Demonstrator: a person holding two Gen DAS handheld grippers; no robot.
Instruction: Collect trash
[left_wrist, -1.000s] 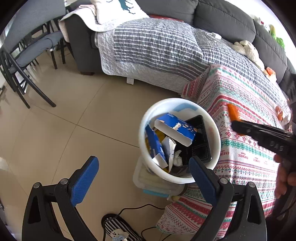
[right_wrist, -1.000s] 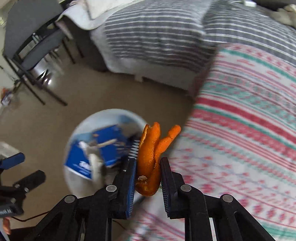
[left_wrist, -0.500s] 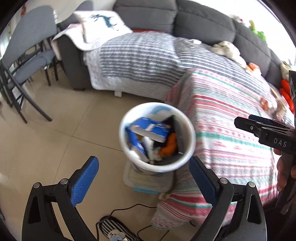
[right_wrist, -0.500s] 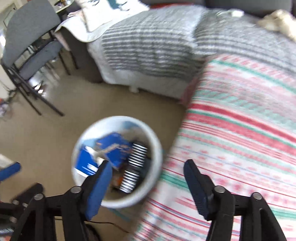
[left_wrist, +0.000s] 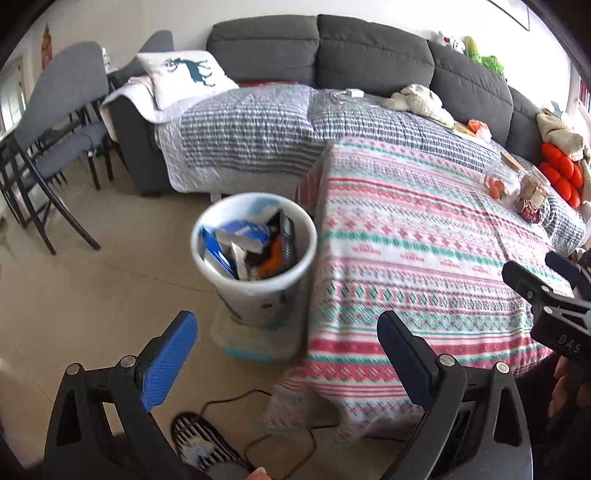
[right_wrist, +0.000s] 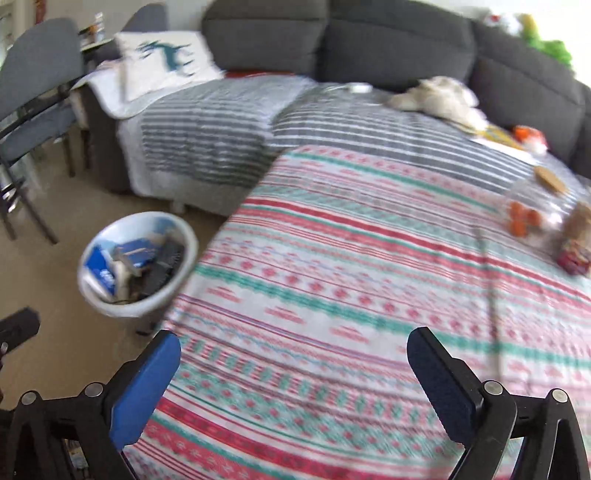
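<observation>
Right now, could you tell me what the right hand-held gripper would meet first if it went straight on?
Probably the striped tablecloth: the right hand-held gripper, jaws opening and empty, points down at it.

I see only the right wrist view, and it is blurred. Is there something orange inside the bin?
Observer: Yes. The left wrist view shows an orange scrap in the bin, beside a black tray.
Operator: Does the left gripper hold anything?
Observer: No. The left gripper is open, with nothing between its fingers.
Operator: What does the bin stand on?
Observer: On a flat clear box on the floor, next to the table.
</observation>
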